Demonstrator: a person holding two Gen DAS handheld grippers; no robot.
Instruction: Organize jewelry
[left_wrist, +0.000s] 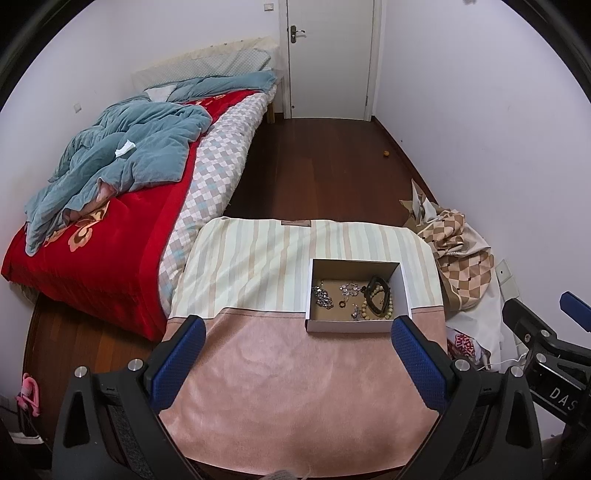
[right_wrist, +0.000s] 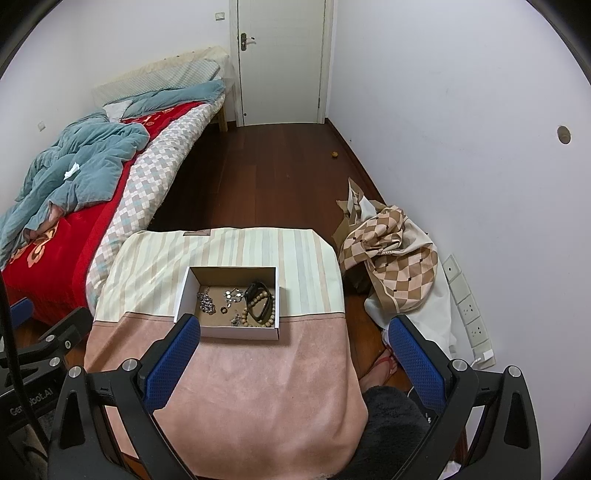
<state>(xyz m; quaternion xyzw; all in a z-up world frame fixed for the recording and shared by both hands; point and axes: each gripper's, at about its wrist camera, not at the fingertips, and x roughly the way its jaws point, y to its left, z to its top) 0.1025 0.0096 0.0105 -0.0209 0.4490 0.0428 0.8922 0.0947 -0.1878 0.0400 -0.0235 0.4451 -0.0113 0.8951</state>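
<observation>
Both claws hung wide and empty: left gripper (left_wrist: 297, 354), right gripper (right_wrist: 293, 354), white box (right_wrist: 192, 291) of jewelry (right_wrist: 258, 302) at 12 o'clock.

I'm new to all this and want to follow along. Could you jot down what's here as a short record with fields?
surface: cloth-covered table
container: open cardboard box
inside box: beaded bracelet, black band, silver chain, small ring
left gripper: open, holding nothing
right gripper: open, holding nothing
nearby: bed, closed door
</observation>
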